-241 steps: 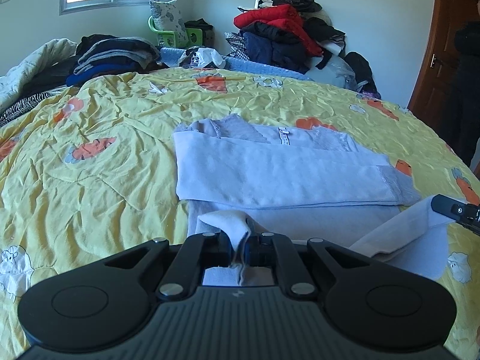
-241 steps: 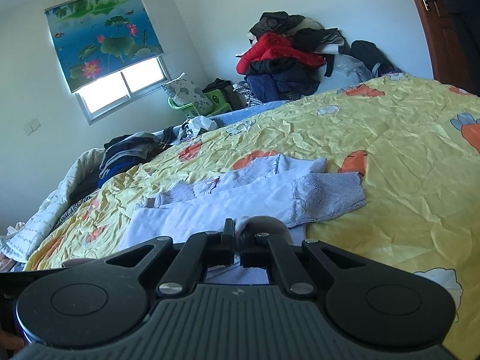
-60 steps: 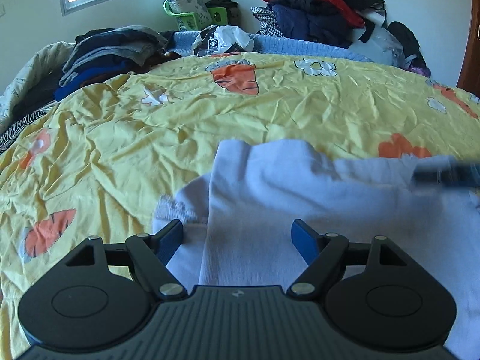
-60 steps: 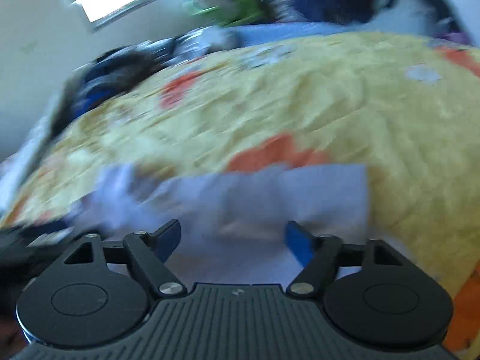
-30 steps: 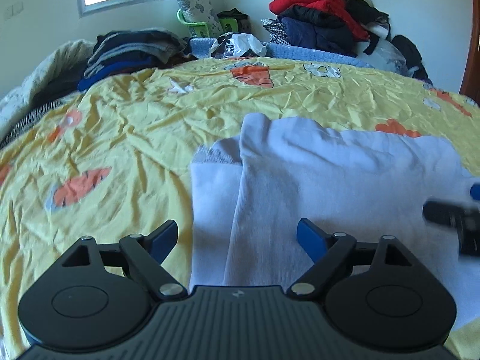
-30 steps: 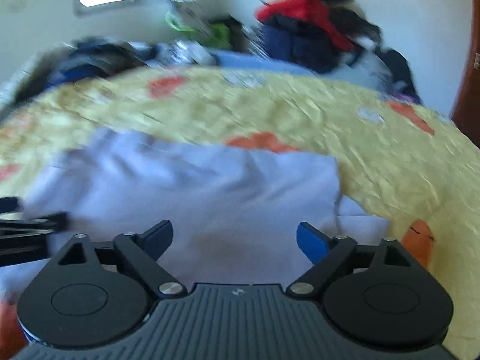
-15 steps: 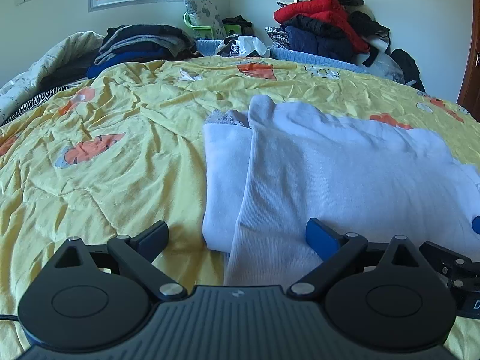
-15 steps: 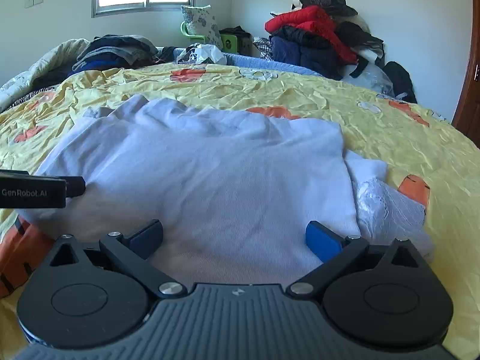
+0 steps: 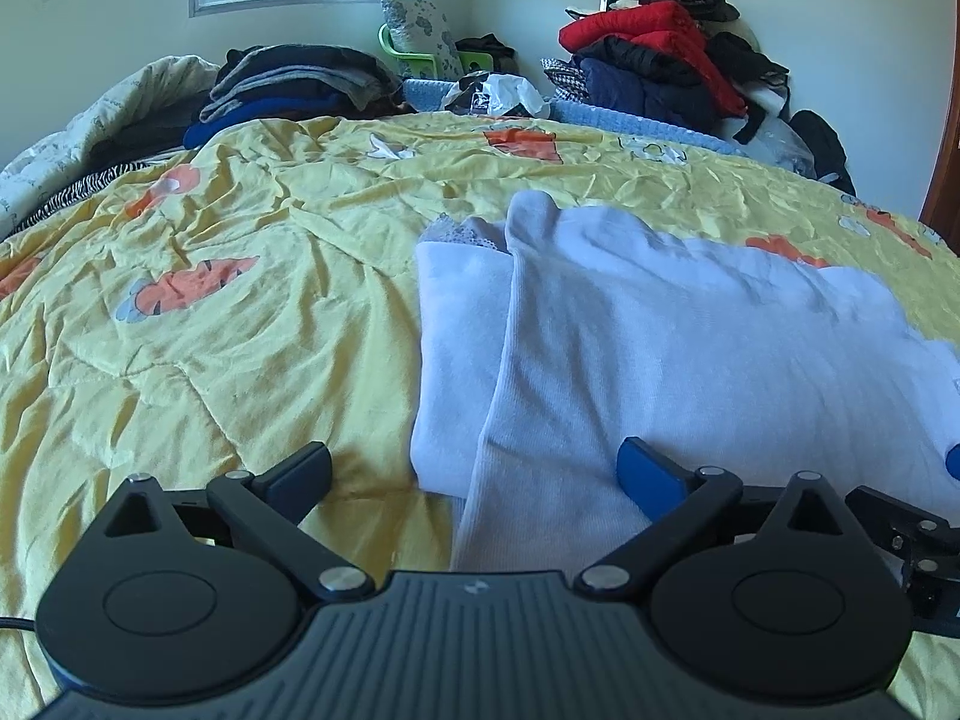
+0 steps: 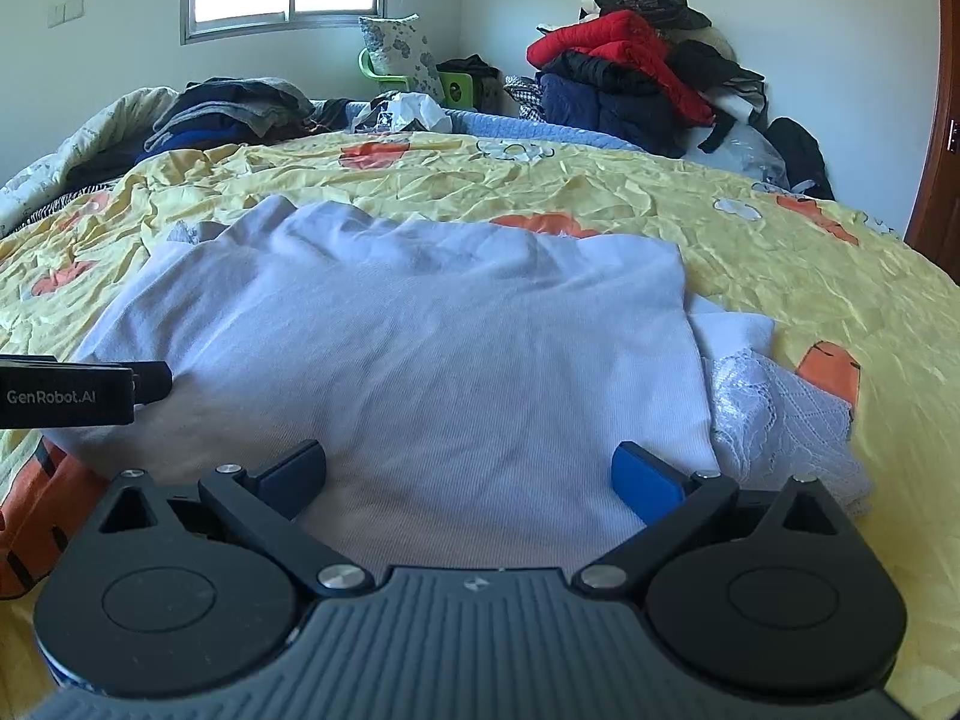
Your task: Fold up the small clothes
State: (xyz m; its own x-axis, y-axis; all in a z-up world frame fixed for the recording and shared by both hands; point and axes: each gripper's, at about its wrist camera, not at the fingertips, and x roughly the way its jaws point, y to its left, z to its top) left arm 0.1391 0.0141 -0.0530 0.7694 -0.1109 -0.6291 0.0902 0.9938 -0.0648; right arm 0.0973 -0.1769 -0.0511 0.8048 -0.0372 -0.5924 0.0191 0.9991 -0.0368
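Note:
A pale lilac folded garment (image 9: 660,348) lies on the yellow carrot-print bedspread (image 9: 210,312); it also shows in the right wrist view (image 10: 420,348), with a lace trim (image 10: 774,408) sticking out at its right side. My left gripper (image 9: 474,468) is open and empty, at the garment's near left edge. My right gripper (image 10: 468,474) is open and empty, just above the garment's near edge. The left gripper's side (image 10: 66,390) shows at the left of the right wrist view.
A stack of dark folded clothes (image 9: 288,84) sits at the far left of the bed. A heap of red and dark jackets (image 9: 654,66) stands at the far right corner. A green chair with a cushion (image 9: 414,36) is under the window. A wooden door (image 10: 936,138) is at the right.
Both grippers have let go of the garment after carrying its near edge over, and have drawn back toward the near edge. The garment now lies folded in half.

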